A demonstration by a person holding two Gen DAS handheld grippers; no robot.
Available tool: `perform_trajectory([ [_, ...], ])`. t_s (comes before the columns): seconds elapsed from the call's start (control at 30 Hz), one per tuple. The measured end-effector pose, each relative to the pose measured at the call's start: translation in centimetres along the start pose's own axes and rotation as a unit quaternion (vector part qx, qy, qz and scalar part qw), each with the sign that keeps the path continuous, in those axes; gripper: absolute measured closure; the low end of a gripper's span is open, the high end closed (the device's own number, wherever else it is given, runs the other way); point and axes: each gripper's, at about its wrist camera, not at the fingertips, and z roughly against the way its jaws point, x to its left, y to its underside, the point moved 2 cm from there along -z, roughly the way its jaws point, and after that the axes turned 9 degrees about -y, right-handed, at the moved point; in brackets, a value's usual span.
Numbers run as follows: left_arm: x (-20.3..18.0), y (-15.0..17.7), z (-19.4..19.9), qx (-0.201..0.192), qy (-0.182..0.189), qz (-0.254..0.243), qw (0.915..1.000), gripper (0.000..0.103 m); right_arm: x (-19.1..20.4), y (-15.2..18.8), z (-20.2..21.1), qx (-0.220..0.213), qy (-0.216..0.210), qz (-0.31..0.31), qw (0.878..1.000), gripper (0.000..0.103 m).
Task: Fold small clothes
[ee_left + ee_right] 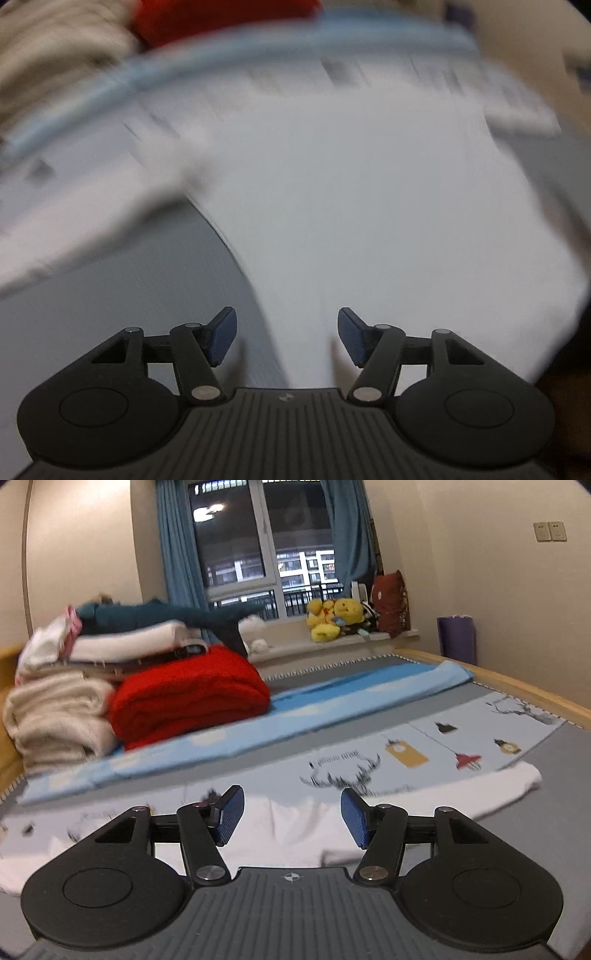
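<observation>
A white garment (362,206) is found spread flat on the grey bed surface (122,306), in front of both grippers. In the left wrist view, which is heavily blurred, the cloth is seen running forward and away from the left gripper (287,334), widening toward a sleeve at the far right; its near edge lies directly between and below the fingers. The left gripper's jaws are spread apart and nothing is held.

In the right wrist view the garment (310,823) is seen with its long axis lying crosswise, left to right, just ahead of the right gripper (292,818). These jaws are likewise spread and empty.

Both grippers are judged about equally near the cloth's near edge. No fold is evident yet. A red blanket (188,698) is noted well apart, beyond the garment.
</observation>
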Motion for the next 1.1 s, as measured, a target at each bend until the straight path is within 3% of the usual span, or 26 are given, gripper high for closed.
perform_trajectory([
  [0.03,0.7,-0.5,0.9,-0.041,-0.04,0.0,0.9983,0.036,0.8,0.4,0.1,0.019,0.015,-0.004,1.0,0.043],
  [0.07,1.1,-0.8,1.9,-0.085,-0.098,-0.019,0.9914,0.036,0.9,0.4,0.0,0.016,0.013,-0.014,1.0,0.043],
  [0.1,1.2,-0.9,2.3,-0.115,-0.171,-0.05,0.9773,0.036,1.3,0.4,0.1,0.009,0.004,-0.015,1.0,0.043],
  [0.13,1.3,-0.9,2.3,-0.128,-0.254,-0.09,0.9543,0.036,2.0,0.5,0.0,0.009,0.004,-0.001,1.0,0.043],
  [0.17,1.5,-0.7,1.8,-0.128,-0.332,-0.128,0.9258,0.036,2.4,0.7,-0.2,0.009,0.009,0.015,1.0,0.043],
  [0.23,3.2,-0.7,1.2,-0.113,-0.43,-0.15,0.8831,0.036,3.2,0.9,-0.6,0.012,0.008,0.027,1.0,0.043],
  [0.27,4.0,-0.9,1.3,-0.111,-0.459,-0.148,0.8689,0.036,3.5,1.0,-0.8,0.014,0.003,0.027,1.0,0.043],
  [0.37,5.5,-1.0,1.6,-0.127,-0.537,-0.177,0.8152,0.036,4.5,1.4,-1.3,0.012,0.0,0.051,0.999,0.043],
  [0.43,6.0,-1.3,1.9,-0.144,-0.557,-0.192,0.7953,0.036,5.2,1.5,-1.6,0.008,-0.003,0.07,0.998,0.043],
  [0.47,6.2,-1.2,2.5,-0.153,-0.559,-0.196,0.7909,0.036,5.4,1.5,-1.8,0.007,-0.002,0.078,0.997,0.043],
  [0.5,6.4,-1.3,2.9,-0.162,-0.555,-0.189,0.7933,0.036,5.6,1.5,-1.9,0.005,-0.003,0.084,0.996,0.043],
  [0.53,6.8,-1.4,3.4,-0.169,-0.538,-0.163,0.8098,0.033,5.8,1.4,-2.1,0.004,-0.003,0.087,0.996,0.043],
  [0.57,6.7,-2.0,3.6,-0.173,-0.508,-0.13,0.8333,0.031,5.9,1.4,-2.2,0.003,-0.003,0.089,0.996,0.043],
  [0.63,8.3,-2.2,4.6,-0.175,-0.419,-0.042,0.8897,0.023,6.1,1.4,-2.4,0.004,-0.005,0.089,0.996,0.043],
  [0.67,8.8,-2.6,4.8,-0.172,-0.372,0.005,0.912,0.023,6.1,1.4,-2.5,0.005,-0.008,0.087,0.996,0.043],
  [0.7,9.1,-3.1,4.6,-0.171,-0.333,0.041,0.9263,0.023,6.2,1.4,-2.7,0.006,-0.011,0.086,0.996,0.043],
  [0.73,9.3,-3.5,4.6,-0.172,-0.302,0.071,0.9349,0.023,6.3,1.4,-2.8,0.007,-0.013,0.085,0.996,0.043],
  [0.87,9.4,-4.8,4.2,-0.171,-0.217,0.138,0.9512,0.023,7.4,1.7,-3.4,0.016,-0.022,0.101,0.995,0.043],
  [1.0,10.1,-5.8,3.5,-0.159,-0.186,0.189,0.951,0.023,8.5,2.0,-3.9,0.019,-0.036,0.114,0.993,0.043],
  [1.1,11.1,-6.2,2.3,-0.14,-0.181,0.219,0.9486,0.029,9.2,2.2,-4.2,0.016,-0.036,0.127,0.991,0.043],
])
